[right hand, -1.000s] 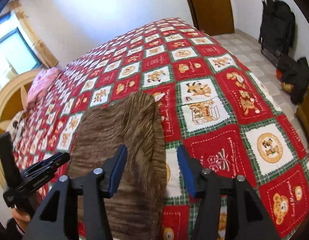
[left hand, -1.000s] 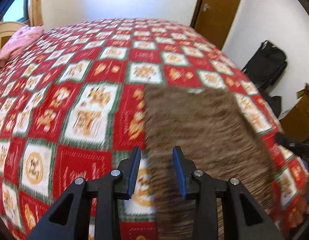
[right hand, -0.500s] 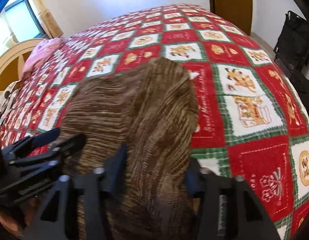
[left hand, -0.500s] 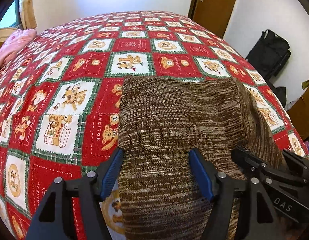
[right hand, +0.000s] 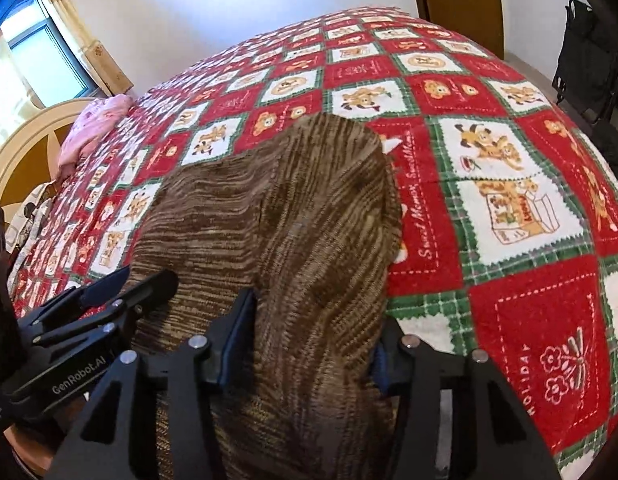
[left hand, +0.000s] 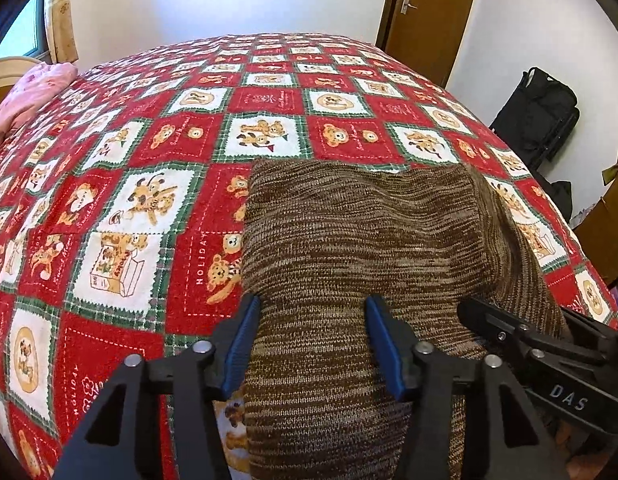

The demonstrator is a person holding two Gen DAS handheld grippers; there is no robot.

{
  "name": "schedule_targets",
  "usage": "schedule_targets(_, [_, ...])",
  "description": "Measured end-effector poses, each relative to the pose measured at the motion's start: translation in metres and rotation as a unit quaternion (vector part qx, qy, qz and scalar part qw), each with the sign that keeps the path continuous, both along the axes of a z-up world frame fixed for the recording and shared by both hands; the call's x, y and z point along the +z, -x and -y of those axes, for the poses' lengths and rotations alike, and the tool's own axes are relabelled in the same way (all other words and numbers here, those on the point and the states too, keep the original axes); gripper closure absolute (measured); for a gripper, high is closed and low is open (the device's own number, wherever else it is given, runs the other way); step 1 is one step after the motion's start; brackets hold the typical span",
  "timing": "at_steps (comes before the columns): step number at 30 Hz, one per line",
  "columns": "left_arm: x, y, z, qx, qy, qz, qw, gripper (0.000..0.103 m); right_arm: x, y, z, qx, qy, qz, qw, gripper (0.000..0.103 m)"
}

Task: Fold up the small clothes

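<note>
**Both grippers at the near edge of a brown knit on the bed**

A brown striped knit garment (left hand: 349, 248) lies on the bed's red, white and green teddy-bear quilt (left hand: 149, 208), its far edge flat and its near part draped toward both cameras. The left gripper (left hand: 313, 344) has its blue-padded fingers (left hand: 241, 340) apart, one on each side of a raised band of the knit that runs between them. The right gripper (right hand: 309, 340) straddles a thicker ridge of the same fabric; its fingers (right hand: 237, 328) are spread wide, the knit bulging between and over them (the right-hand pad is largely hidden). Each gripper shows in the other's view, just beside it. A pink cloth (left hand: 25, 96) sits at about ten o'clock, a wooden door (left hand: 429, 12) at one o'clock, a black bag (left hand: 541, 116) at two.
</note>
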State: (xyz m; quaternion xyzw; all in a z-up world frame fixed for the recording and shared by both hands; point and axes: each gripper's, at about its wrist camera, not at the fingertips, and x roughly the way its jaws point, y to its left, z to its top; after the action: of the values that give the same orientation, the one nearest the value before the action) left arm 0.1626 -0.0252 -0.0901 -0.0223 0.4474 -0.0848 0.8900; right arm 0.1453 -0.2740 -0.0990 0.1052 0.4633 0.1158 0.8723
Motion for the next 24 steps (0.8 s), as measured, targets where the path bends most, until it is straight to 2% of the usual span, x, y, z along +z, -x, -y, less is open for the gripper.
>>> schedule_targets(2, [0.002, 0.001, 0.002, -0.001, -0.003, 0.003, 1.0000, 0.061, 0.001, 0.000, -0.005, 0.001, 0.014, 0.006, 1.000, 0.061])
schedule_targets(3, [0.004, 0.002, 0.003, 0.000, -0.005, 0.006, 1.0000, 0.067, 0.002, 0.001, -0.005, 0.002, 0.016, 0.009, 1.000, 0.063])
schedule_targets(5, [0.006, 0.003, 0.006, -0.001, -0.011, 0.011, 0.9999, 0.074, 0.003, 0.003, -0.012, 0.002, 0.031, 0.019, 0.999, 0.067])
schedule_targets(8, [0.010, 0.005, 0.008, 0.001, -0.020, 0.014, 0.9997, 0.078, 0.009, 0.010, -0.026, 0.006, 0.082, 0.042, 0.996, 0.070])
schedule_targets(11, [0.018, 0.010, 0.003, 0.008, -0.010, 0.016, 0.9998, 0.082, 0.018, 0.018, -0.036, 0.005, 0.106, 0.062, 0.992, 0.071])
schedule_targets(14, [0.030, 0.017, -0.002, 0.008, -0.011, 0.028, 0.9995, 0.082, 0.034, 0.030, -0.043, 0.003, 0.103, 0.083, 0.991, 0.071])
schedule_targets(18, [0.047, 0.030, -0.012, 0.012, -0.010, 0.039, 0.9991, 0.082, 0.057, 0.048, -0.050, -0.004, 0.071, 0.104, 0.992, 0.071])
schedule_targets(24, [0.069, 0.058, -0.030, 0.017, -0.006, 0.044, 0.9989, 0.082, 0.073, 0.069, -0.065, -0.010, 0.033, 0.108, 0.993, 0.071])
